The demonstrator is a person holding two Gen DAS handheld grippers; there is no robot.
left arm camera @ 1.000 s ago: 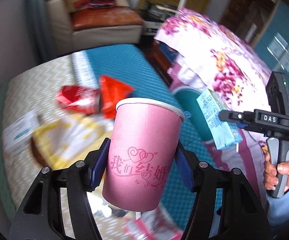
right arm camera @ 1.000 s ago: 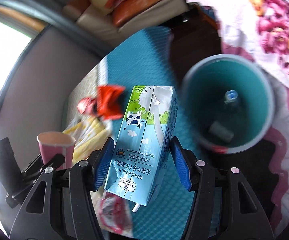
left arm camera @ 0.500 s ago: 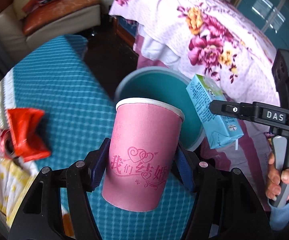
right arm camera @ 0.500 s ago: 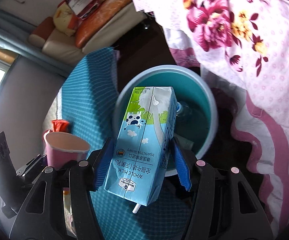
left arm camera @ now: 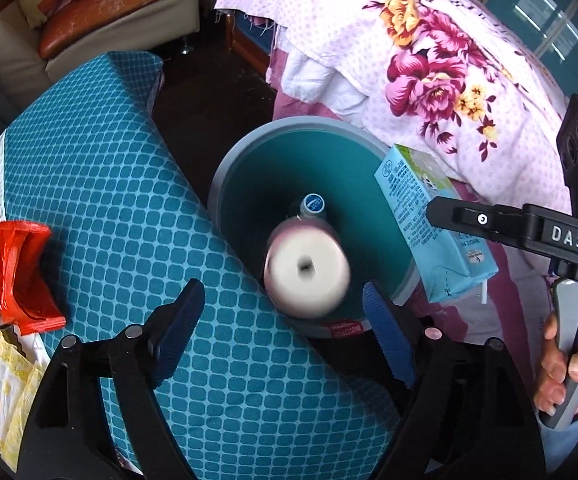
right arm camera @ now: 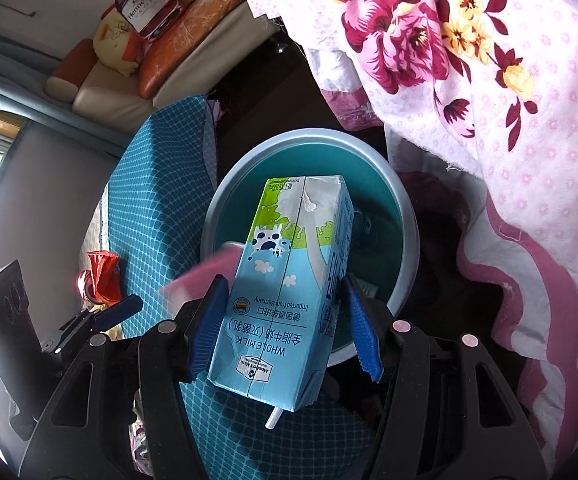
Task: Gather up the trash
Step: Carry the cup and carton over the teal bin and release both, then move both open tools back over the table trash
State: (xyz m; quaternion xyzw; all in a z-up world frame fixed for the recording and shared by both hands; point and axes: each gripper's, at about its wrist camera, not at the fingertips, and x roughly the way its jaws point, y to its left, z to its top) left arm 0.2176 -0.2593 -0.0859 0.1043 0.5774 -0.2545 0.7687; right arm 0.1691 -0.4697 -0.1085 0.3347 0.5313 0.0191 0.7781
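The teal bin holds a capped bottle; the blurred pink cup hangs over its mouth, clear of the opening left gripper. The right gripper clamps the milk carton above the rim, between table edge and bedspread.

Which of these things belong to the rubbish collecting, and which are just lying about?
In the job: teal bin, falling pink cup, milk carton, red wrapper.
Lying about: floral bedsheet, sofa, blue chequered cloth.
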